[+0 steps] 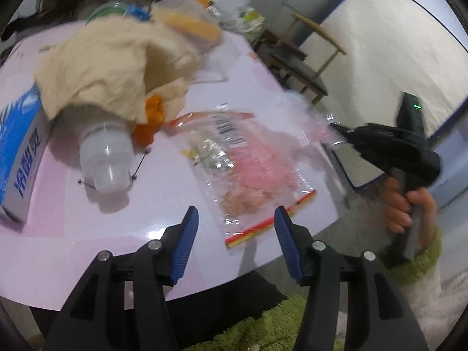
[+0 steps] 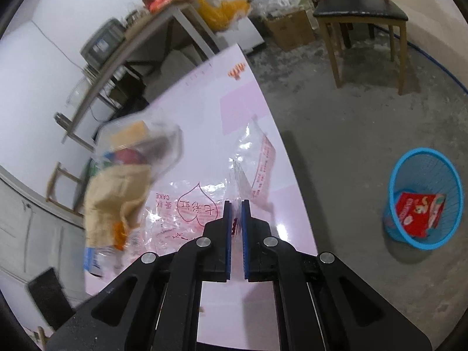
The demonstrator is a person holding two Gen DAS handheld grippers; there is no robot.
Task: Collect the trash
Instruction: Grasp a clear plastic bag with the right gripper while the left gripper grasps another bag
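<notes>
A clear zip bag [image 1: 251,169] with pink print and a red-yellow strip lies on the pink table [image 1: 146,234]. My left gripper [image 1: 236,210] hovers open above the bag's near end, and its blue pads touch nothing. My right gripper [image 2: 236,203] is shut on an edge of the same bag [image 2: 187,213], which is crumpled in front of it. From the left wrist view, the right gripper [image 1: 339,128] sits at the bag's far right corner, held by a hand in a green fuzzy sleeve. A blue mesh bin [image 2: 424,175] on the floor holds a red packet [image 2: 418,213].
A beige crumpled cloth [image 1: 102,67] covers a tipped clear cup [image 1: 106,161] and orange peel [image 1: 152,117]. A blue-white box [image 1: 17,158] lies at the left. A clear container [image 1: 187,20] sits behind. A chair [image 2: 359,8] and a cardboard box [image 2: 292,29] stand on the concrete floor.
</notes>
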